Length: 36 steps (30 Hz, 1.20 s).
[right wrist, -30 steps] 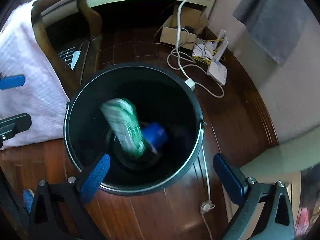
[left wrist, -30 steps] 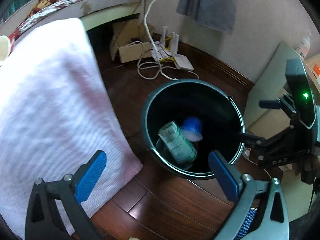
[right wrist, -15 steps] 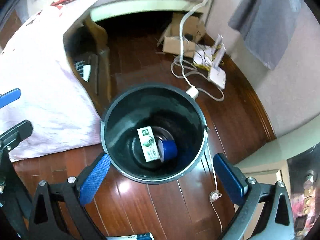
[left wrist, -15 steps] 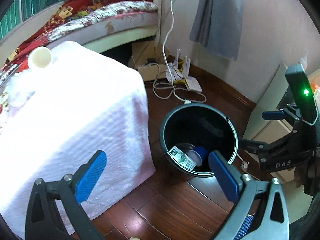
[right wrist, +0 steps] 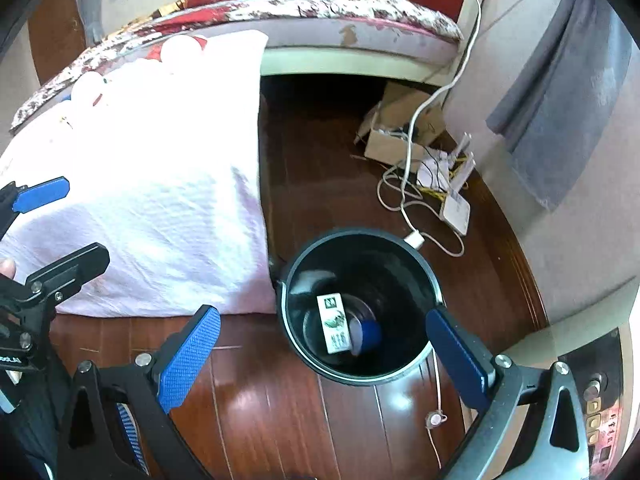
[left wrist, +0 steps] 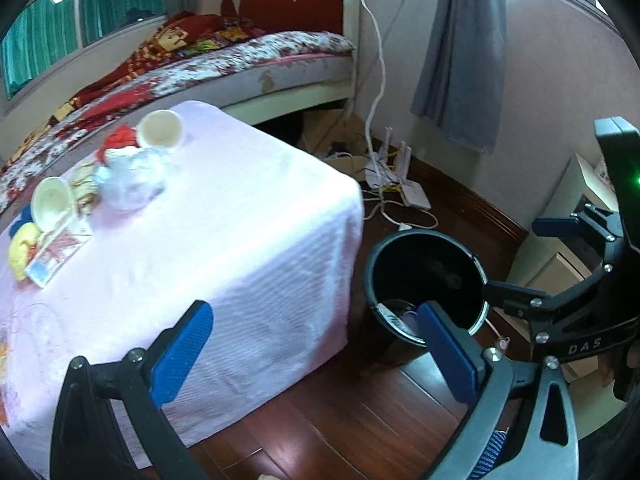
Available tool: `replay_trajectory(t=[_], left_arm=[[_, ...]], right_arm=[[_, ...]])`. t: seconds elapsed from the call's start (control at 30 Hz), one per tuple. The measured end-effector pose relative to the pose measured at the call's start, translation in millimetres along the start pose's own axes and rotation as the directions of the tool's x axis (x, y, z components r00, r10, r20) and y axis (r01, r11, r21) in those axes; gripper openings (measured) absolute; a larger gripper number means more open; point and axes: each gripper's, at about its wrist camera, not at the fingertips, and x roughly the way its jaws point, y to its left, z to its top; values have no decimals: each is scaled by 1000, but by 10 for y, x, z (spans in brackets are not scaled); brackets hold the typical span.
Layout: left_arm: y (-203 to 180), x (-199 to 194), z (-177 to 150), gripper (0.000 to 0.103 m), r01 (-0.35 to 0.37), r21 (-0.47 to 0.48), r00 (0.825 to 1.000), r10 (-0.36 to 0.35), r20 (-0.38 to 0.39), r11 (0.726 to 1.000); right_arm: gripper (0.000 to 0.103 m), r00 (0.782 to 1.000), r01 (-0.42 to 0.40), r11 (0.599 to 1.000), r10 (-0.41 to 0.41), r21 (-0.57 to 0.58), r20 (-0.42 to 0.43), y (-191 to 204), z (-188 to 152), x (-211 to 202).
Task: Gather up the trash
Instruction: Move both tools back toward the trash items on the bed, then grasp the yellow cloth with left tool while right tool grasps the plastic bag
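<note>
Now that both grippers have pulled up and away from the black bin [right wrist: 360, 304], the green-and-white carton [right wrist: 335, 324] and blue cup [right wrist: 370, 336] lie settled at its bottom, lower centre of the right view. The right gripper [right wrist: 320, 360] and left gripper [left wrist: 316, 344] gape apart, empty. More trash [left wrist: 128, 176] waits on the pink-covered table [left wrist: 240, 240], upper left, probably next.

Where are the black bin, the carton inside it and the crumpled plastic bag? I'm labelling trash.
black bin [right wrist: 434, 292], right wrist view, right rim.
carton [right wrist: 335, 326], right wrist view, printed face.
crumpled plastic bag [left wrist: 130, 176], left wrist view, middle.
</note>
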Motion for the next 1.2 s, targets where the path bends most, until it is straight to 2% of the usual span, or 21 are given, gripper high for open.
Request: replay_trajectory(t=[0.1,0.3,0.43,0.67,0.73,0.8,0.9,1.07,1.2], left_arm=[[159,-69,-20,102,-31,-16,999,31,10,999],[531,-192,-58,102,-84,-81,996,86,28,993],[799,-285,-127,102,-143,-117,988,148,31,983],[1467,-422,-350,102,-193,-265,978,207,27,945],[1639,-449,-423,99,-191,-293,978,207,26,937],[1798,-449,-475,92,-210,-303,974,225,15,930],[2013,-445,-492,91,-247,-309,964,264,13,918],[2383,-376,-442,91,-270,-342,956,292,14,900],[2584,-287,-384,91,-266,-338,957,289,19,903]], right_arm=[[103,999,-5,1000,5,-15,31,140,99,-33],[103,995,-56,996,61,-62,84,535,367,-28],[103,987,-90,990,104,-111,119,850,547,12],[103,970,-165,971,191,-171,151,1329,790,108],[103,964,-185,963,216,-194,152,1479,867,147],[103,960,-210,956,242,-207,144,1584,929,210],[103,958,-242,948,268,-207,104,1765,1053,367],[103,966,-210,960,233,-185,111,1962,1313,454],[103,965,-205,964,228,-171,131,2057,1491,563]])
